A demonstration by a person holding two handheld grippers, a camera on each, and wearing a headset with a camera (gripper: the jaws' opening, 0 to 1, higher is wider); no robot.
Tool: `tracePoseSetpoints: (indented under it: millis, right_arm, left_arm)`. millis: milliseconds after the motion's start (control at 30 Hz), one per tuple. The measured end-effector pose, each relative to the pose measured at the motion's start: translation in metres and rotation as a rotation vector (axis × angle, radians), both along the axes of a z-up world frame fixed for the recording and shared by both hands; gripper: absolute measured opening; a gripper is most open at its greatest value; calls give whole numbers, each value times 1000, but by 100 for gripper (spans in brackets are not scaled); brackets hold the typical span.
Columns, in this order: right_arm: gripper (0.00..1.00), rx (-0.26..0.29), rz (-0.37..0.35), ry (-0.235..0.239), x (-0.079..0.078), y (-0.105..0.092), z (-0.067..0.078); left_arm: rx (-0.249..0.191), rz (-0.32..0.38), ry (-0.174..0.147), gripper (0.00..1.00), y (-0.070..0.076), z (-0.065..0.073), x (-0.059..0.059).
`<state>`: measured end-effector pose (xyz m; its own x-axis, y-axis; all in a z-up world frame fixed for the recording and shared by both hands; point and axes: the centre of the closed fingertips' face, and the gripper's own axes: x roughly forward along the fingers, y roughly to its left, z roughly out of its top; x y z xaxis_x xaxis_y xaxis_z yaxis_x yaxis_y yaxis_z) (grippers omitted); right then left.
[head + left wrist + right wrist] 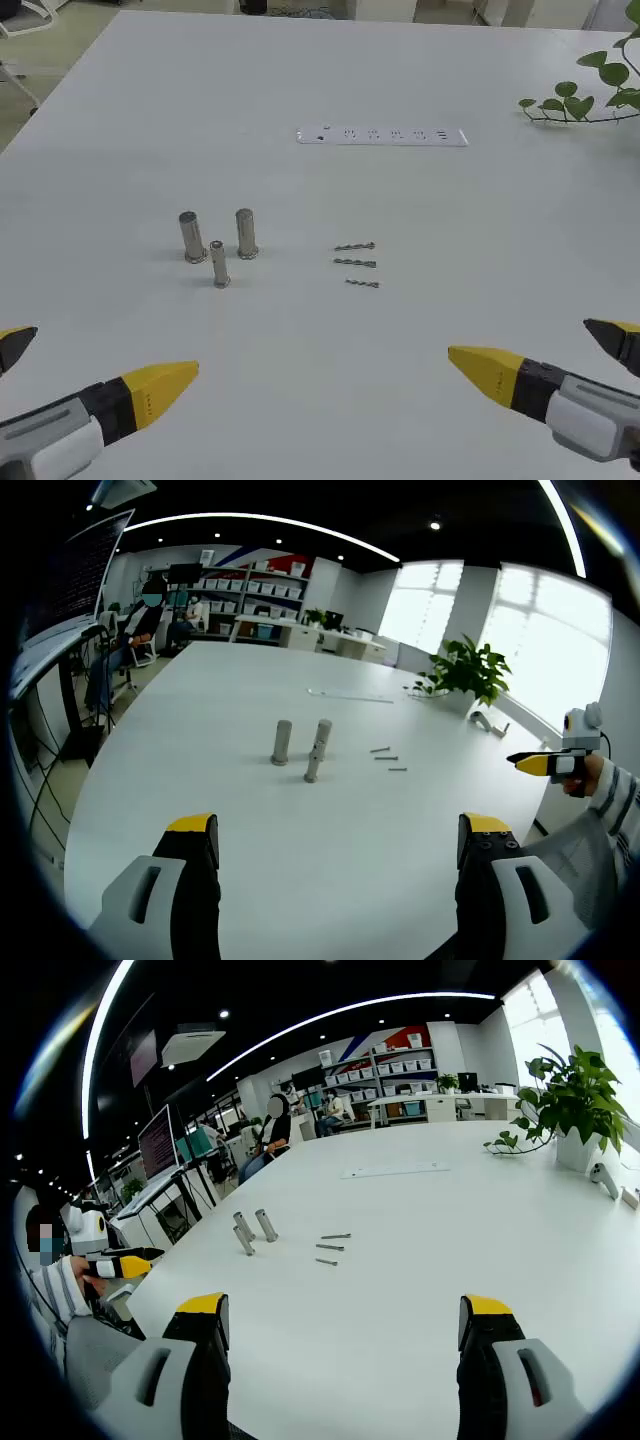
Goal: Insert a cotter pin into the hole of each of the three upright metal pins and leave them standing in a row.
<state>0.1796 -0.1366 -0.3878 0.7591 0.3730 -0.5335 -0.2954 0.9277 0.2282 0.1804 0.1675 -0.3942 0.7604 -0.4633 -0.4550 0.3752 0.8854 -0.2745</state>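
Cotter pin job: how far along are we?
Done: nothing. The three metal pins stand upright in a triangle, not a row, and all three cotter pins lie loose on the table beside them. In hand: nothing; left gripper and right gripper are open, empty. Left: three insertions, then the row.

The left gripper (115, 350) and right gripper (517, 338) hover low and well apart. Each has its 2 yellow-tipped jaws spread wide, pointing forward and slightly inward. A striped sleeve (612, 798) shows behind the right one.
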Motion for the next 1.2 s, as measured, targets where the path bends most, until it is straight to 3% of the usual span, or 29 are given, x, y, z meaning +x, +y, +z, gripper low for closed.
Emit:
tracePoseSetpoints:
  millis: [567, 1200]
  right_arm:
    - [91, -11, 10, 11, 0, 2, -1]
    - [91, -24, 16, 21, -1, 0, 0]
  left_arm:
    - [20, -19, 26, 98, 0, -6, -4]
    - [30, -34, 30, 98, 0, -4, -6]
